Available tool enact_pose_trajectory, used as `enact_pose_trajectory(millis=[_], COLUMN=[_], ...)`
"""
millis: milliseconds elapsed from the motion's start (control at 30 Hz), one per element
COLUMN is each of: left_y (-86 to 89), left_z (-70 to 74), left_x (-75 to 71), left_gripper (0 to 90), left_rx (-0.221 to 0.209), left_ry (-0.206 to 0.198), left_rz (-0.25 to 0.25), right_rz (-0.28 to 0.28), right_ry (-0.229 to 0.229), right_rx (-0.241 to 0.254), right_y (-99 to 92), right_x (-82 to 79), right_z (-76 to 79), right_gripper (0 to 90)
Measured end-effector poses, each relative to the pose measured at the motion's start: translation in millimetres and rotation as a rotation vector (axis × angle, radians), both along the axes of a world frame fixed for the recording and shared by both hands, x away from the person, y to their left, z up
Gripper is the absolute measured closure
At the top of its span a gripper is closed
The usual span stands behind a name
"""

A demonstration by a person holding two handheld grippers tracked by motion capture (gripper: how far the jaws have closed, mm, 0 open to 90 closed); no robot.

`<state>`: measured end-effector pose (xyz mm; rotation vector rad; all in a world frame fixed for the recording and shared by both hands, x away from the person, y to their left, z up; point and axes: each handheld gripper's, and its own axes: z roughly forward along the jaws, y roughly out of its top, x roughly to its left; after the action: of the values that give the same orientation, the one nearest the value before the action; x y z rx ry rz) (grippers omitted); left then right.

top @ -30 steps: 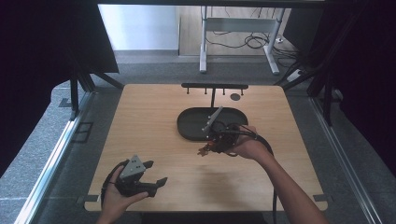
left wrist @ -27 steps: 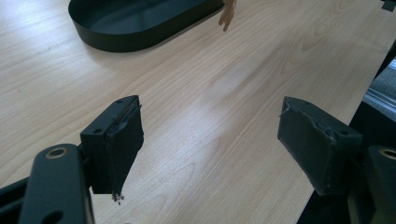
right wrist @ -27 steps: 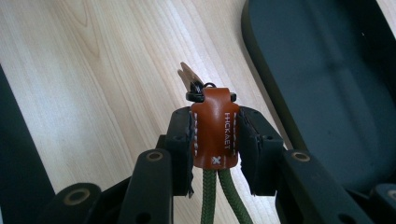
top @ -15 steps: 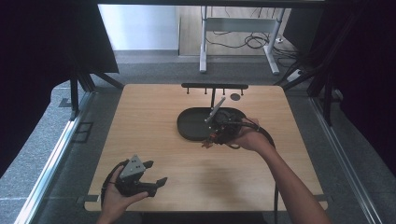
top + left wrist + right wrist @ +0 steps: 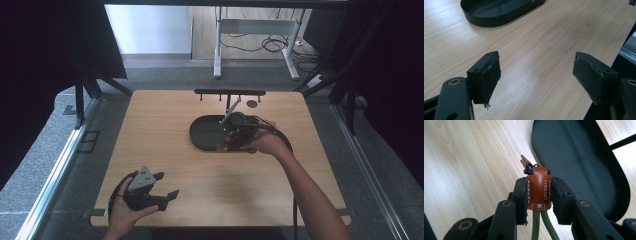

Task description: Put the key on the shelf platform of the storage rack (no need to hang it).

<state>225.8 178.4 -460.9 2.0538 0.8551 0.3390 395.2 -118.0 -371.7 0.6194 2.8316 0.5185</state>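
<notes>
1. 2 grippers are in play, and only 1 carries anything: the right gripper [image 5: 539, 195] is clamped on a brown leather key fob [image 5: 539, 191], with 2 green cords [image 5: 541, 226] hanging from the fob between the jaws.
2. Compared with 1 second ago, the right gripper [image 5: 239, 131] is seen farther up the table in the high view; the fob is now held at the near right rim of the black oval tray [image 5: 205, 135] instead of over bare wood in front of it.
3. In the right gripper view, the fob is seen just beside the tray [image 5: 584, 170] rim, its ring end pointing toward the dark tray floor; whether it is already over the floor cannot be told.
4. The shift is judged as a carry toward the tray, with the release not yet made.
5. The left gripper [image 5: 150, 192] is kept at the near left of the table [image 5: 160, 150], jaws wide apart and nothing between them [image 5: 536, 75].
</notes>
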Motion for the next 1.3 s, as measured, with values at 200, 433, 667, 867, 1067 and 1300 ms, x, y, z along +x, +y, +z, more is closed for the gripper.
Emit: enact_pose_trajectory(millis=[200, 433, 667, 867, 1067, 1300], left_y=[0.2, 0.3, -0.2, 0.5, 0.9, 2.4], left_z=[-0.1, -0.4, -0.1, 0.5, 0.4, 0.9], left_x=[0.2, 0.4, 0.1, -0.2, 0.1, 0.1], left_gripper=[22.4, 22.4, 22.4, 22.4, 22.4, 22.4], left_rx=[0.0, 0.001, 0.001, -0.008, -0.004, -0.01], left_ry=[-0.001, 0.0, 0.0, -0.001, 0.0, -0.002], left_rz=[-0.001, 0.0, -0.003, 0.002, -0.001, 0.001], right_rz=[0.001, -0.015, -0.038, -0.06, -0.065, -0.074], right_ry=[-0.014, -0.015, -0.01, -0.009, -0.003, -0.004], right_rx=[0.006, 0.014, 0.007, 0.013, 0.014, 0.013], right_y=[-0.1, -1.2, -4.5, -8.9, -9.6, -4.3], right_x=[7.2, 15.2, 26.5, 36.5, 46.9, 56.1], right_z=[1.4, 0.8, -4.0, -8.0, -12.1, -10.5], right_gripper=[66.8, 66.8, 66.8, 66.8, 66.8, 66.8])
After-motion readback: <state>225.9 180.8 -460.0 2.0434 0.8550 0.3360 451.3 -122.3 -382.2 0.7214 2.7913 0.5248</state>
